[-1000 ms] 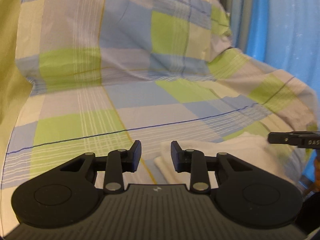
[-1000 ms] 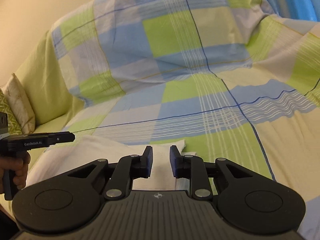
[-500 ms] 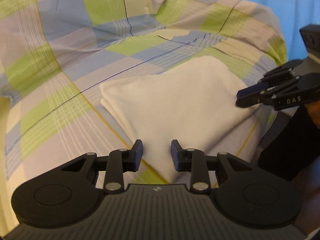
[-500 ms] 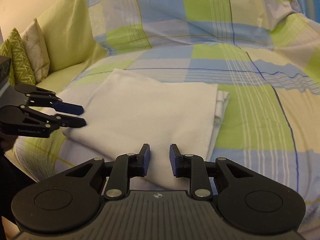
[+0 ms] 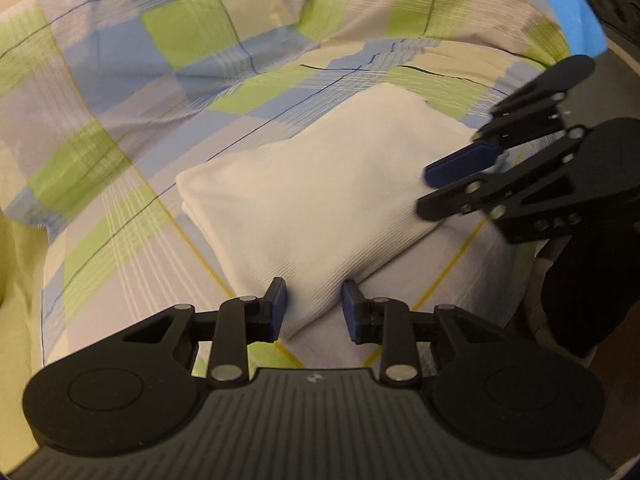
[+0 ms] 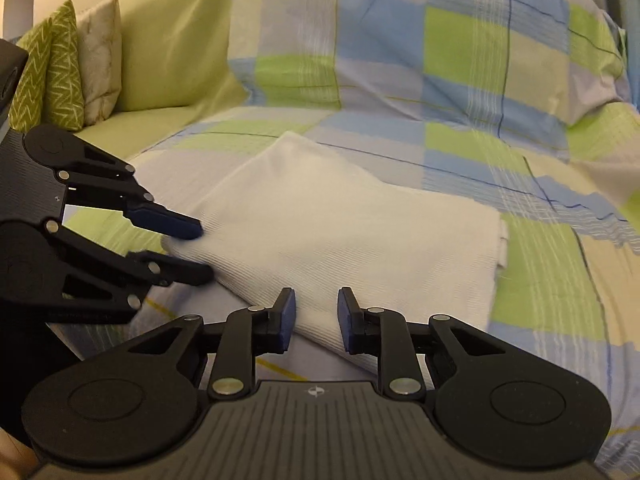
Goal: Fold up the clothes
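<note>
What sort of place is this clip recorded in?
Probably a home living room: a sofa draped with a checked sheet, cushions at its end, and a folded white cloth on the seat.

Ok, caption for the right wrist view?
Both open tools, right tool and left tool, poised at the folded white cloth on the checked cover.

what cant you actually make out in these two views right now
- Near edge of the white folded cloth: hidden behind the left gripper in the left wrist view.
- Whether the right gripper touches the cloth: not discernible in the right wrist view.
- The cloth's underside: hidden against the checked sheet.
</note>
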### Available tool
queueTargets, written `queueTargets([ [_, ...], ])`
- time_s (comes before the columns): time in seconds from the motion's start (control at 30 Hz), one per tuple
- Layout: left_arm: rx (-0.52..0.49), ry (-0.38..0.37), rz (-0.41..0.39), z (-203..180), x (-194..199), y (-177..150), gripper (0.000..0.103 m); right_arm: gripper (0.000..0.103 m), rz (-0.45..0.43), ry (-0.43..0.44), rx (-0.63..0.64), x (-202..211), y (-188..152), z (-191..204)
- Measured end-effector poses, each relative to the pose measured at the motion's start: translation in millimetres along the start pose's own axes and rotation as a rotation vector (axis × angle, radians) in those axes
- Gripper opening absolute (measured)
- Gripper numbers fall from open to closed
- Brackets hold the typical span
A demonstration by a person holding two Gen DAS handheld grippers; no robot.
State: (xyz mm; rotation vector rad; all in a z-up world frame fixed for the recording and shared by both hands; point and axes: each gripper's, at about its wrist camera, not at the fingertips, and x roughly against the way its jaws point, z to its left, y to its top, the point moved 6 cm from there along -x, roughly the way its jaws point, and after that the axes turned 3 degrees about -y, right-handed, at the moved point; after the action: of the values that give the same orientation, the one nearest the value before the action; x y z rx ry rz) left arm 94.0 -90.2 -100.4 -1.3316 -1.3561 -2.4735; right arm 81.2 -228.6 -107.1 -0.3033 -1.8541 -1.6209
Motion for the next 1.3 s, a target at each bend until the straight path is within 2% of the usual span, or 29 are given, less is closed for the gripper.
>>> queueTargets([
  [0.13, 0.024, 0.017, 0.013, -1.3, -1.2, 2.2, 0.027, 0.024, 0.016, 0.0, -0.09, 6.4, -12.0, -19.0],
  [0.3, 0.04, 0.038, 0.041, -3.2, -2.5, 5.9, 0.027, 0.024, 0.032, -0.048, -0.07, 11.2, -16.4, -17.9],
  [0.47, 0.067, 0.045, 0.056, -2.6, -3.4, 8.1, 0.027, 0.024, 0.055, -0.07, -0.123, 11.4, -14.0, -20.1],
  [0.67, 0.08, 0.039, 0.028, -1.9, -2.5, 4.9, 0.027, 0.024, 0.06, -0.098, -0.139, 15.4, -18.6, -23.8],
  [0.83, 0.098, 0.044, 0.002, -2.8, -1.4, 2.8, 0.027, 0.024, 0.044, -0.087, -0.133, 17.7, -23.2, -26.6],
  [1.3, 0.108, 0.064, -0.004, -7.1, -2.4, 2.6, 0.027, 0.029, 0.064, -0.115, -0.129, 15.2, -21.7, -20.5],
])
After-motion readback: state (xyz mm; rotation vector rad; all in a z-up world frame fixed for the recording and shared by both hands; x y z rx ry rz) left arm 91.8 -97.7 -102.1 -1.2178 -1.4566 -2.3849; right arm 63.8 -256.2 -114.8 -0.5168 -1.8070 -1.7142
